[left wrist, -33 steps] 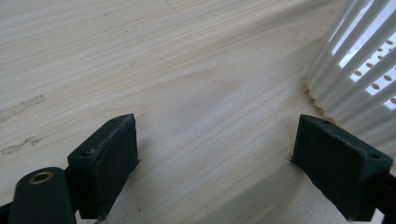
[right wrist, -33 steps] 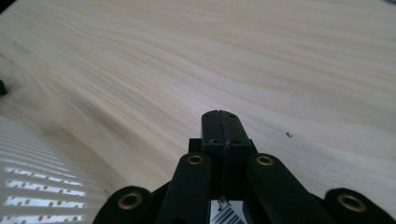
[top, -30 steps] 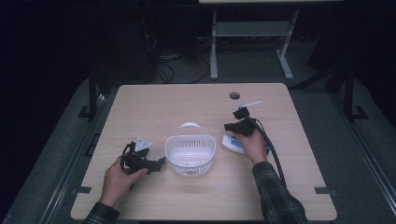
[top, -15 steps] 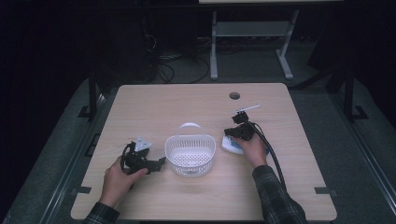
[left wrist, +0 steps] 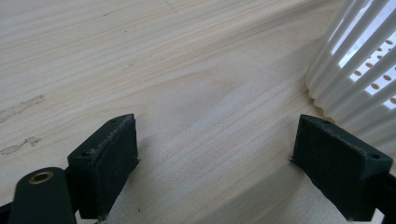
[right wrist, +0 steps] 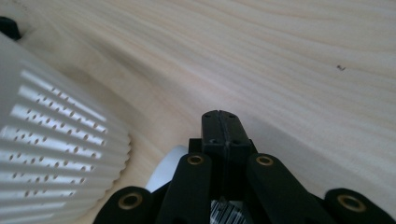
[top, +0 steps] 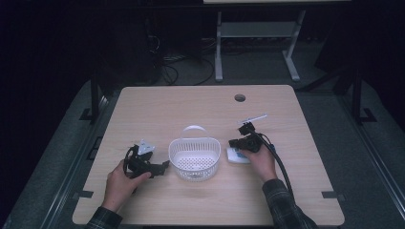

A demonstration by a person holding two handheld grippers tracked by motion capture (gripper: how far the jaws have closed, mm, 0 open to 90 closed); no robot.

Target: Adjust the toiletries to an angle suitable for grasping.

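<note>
A white perforated basket (top: 195,160) with a handle stands in the middle of the wooden table (top: 200,107). My left gripper (top: 165,165) lies low on the table just left of it. In the left gripper view the left gripper (left wrist: 217,154) is open, with bare wood between its jaws and the basket's ribbed wall (left wrist: 359,60) at the right. My right gripper (top: 232,142) is just right of the basket, above a flat white and blue object (top: 234,156). In the right gripper view the right gripper (right wrist: 221,122) is shut on nothing, with that white object (right wrist: 168,172) under it.
A round cable hole (top: 239,98) sits near the table's far edge. Bare wood stretches behind the basket and along the front edge. Beyond the table are a dark floor, cables and a white stand (top: 258,43).
My right gripper has come down and a little toward the person, ending low beside the basket over the white object. The left gripper and the basket have stayed put.
</note>
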